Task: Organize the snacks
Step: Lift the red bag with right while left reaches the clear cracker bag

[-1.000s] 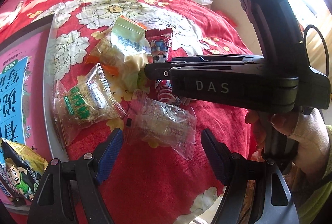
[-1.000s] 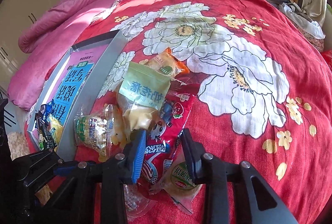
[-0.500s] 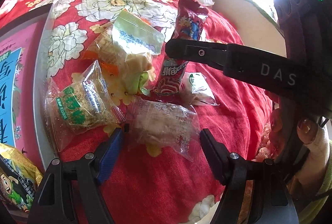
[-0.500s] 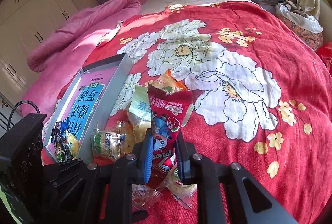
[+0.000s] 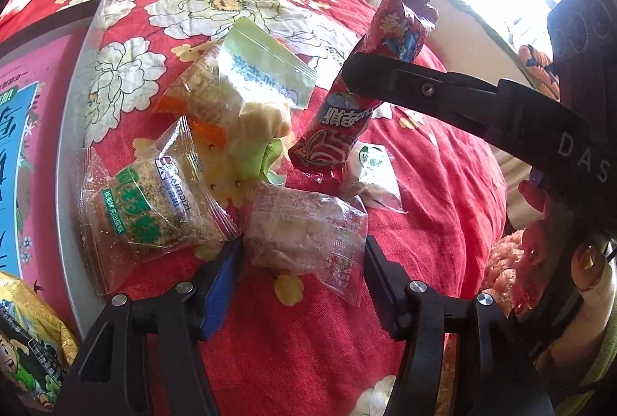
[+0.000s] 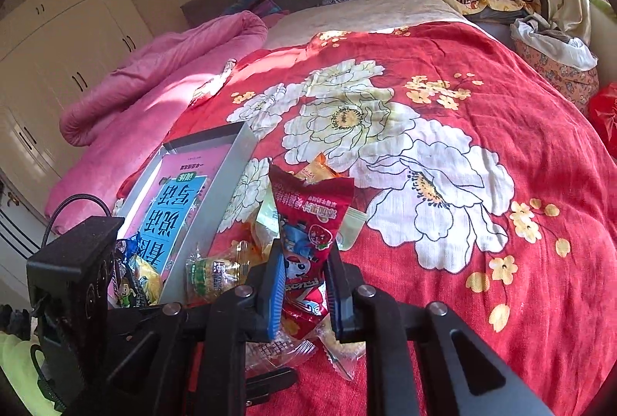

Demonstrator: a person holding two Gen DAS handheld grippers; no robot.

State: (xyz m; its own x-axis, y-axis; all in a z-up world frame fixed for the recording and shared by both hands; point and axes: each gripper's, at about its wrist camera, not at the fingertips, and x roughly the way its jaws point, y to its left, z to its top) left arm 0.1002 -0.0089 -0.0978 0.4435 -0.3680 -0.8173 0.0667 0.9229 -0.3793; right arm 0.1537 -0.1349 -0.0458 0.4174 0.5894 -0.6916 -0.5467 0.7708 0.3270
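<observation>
The right gripper (image 6: 302, 275) is pinching a tall red foil snack packet printed with cartoon figures (image 6: 308, 223), its blue-padded jaws squeezed tight on the packet's lower half. The packet is hanging upright, clear of the red bedspread with large white flowers (image 6: 482, 130), above the loose pile of snacks.

The left gripper (image 5: 302, 263) is sitting low over the bedspread with its jaws closing — a crinkled clear plastic packet of pale biscuit (image 5: 304, 227) is lying between them. The blue pad is right at the packet's left edge and the black finger is at its right edge (whether either is actually pressing, I cannot tell).

Just left of that packet, a clear wrapper holding a round crumbly cake with a green label (image 5: 150, 211) is resting against the grey rim of a shallow tray (image 5: 71, 130). Behind it, a pale green and clear bag (image 5: 254, 84) is lying over an orange-edged packet (image 5: 173, 99). A small white packet with a green mark (image 5: 374, 165) is lying just beside the hanging red one.

Inside the tray, a pink and blue printed sheet (image 6: 181, 200) is covering the bottom, and a yellow cartoon snack bag (image 5: 27, 342) is sitting in its near corner.
</observation>
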